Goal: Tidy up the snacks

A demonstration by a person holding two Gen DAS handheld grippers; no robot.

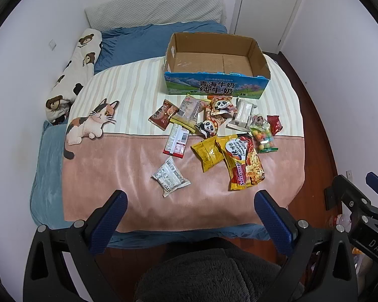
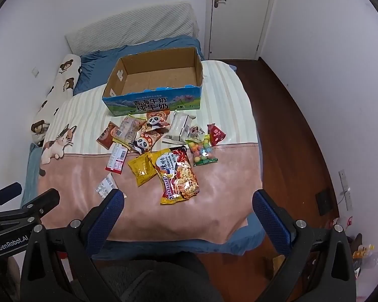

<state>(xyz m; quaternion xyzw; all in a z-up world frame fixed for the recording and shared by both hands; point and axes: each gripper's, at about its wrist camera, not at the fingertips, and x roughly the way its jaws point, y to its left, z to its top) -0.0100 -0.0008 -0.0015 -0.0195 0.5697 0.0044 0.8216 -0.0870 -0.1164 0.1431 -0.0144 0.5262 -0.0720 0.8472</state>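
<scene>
Both grippers spread wide, holding nothing: left gripper, right gripper. Noodle packet on bed just ahead of right gripper, long axis running away toward box.

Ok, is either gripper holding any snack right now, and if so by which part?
Nothing is held. The left gripper and right gripper both hover with jaws wide open above the blanket; every snack, like the noodle packet, lies untouched.
</scene>
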